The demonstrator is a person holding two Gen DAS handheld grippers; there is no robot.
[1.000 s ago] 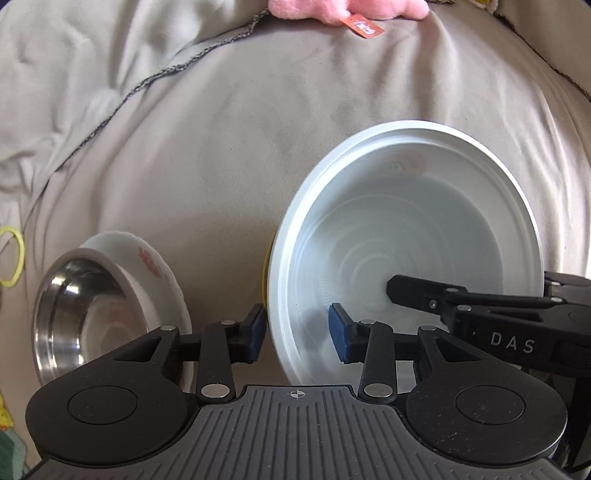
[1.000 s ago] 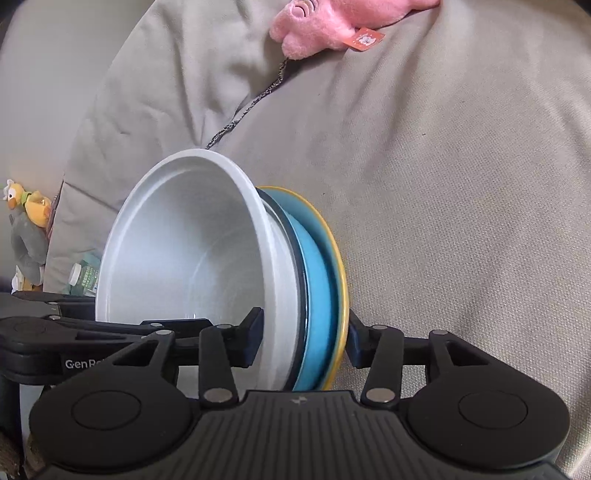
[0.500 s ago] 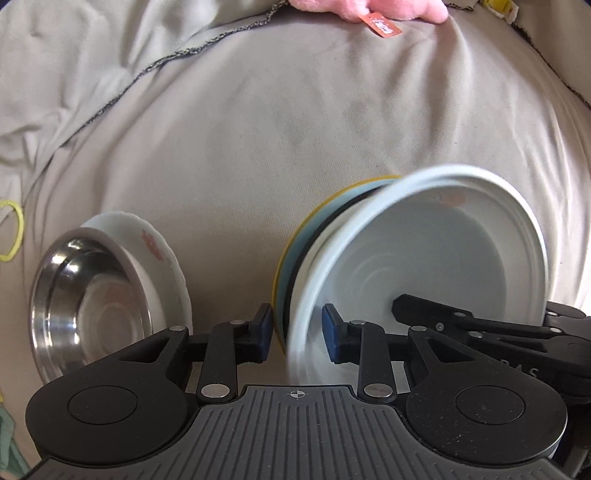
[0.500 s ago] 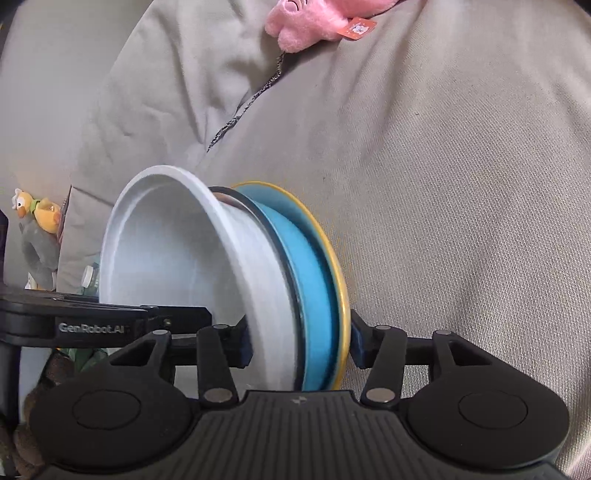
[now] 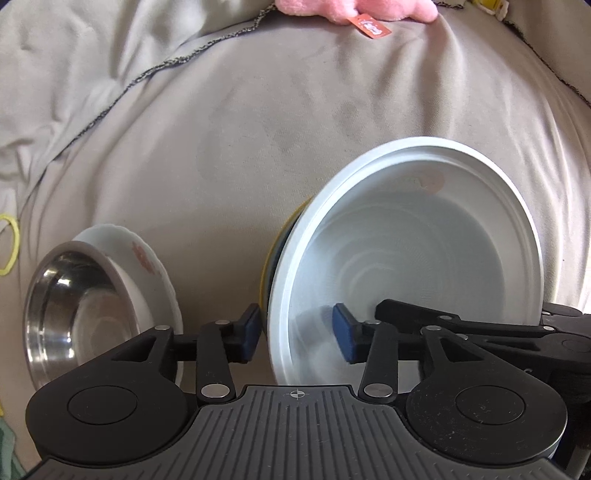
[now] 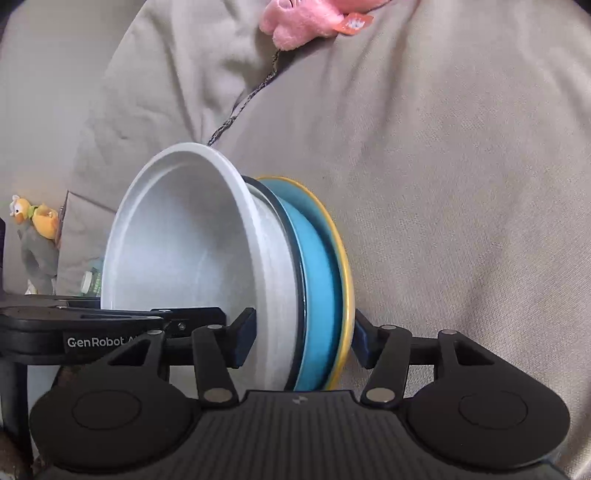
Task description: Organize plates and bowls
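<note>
A large white bowl (image 5: 406,251) rests in a stack on a dark-rimmed dish, a blue plate (image 6: 317,288) and a yellow plate (image 6: 345,266), on a beige bed cover. My left gripper (image 5: 297,330) straddles the bowl's near rim; its jaws are opening and the blue pads stand off the rim. My right gripper (image 6: 301,334) spans the whole stack, one pad inside the white bowl (image 6: 177,251), the other against the yellow rim; its jaws are opening slightly. A steel bowl (image 5: 70,314) sits inside a white flowered plate (image 5: 147,266) at the left.
A pink plush toy (image 5: 351,7) lies at the far edge of the bed cover (image 5: 258,129). A yellow ring (image 5: 9,245) lies at the left edge. A duck toy (image 6: 33,218) stands beyond the bed at the left.
The white bowl tipped away from the plates half a second ago and now lies back against them. My left jaws narrowed, then widened off the rim. My right jaws widened a little.
</note>
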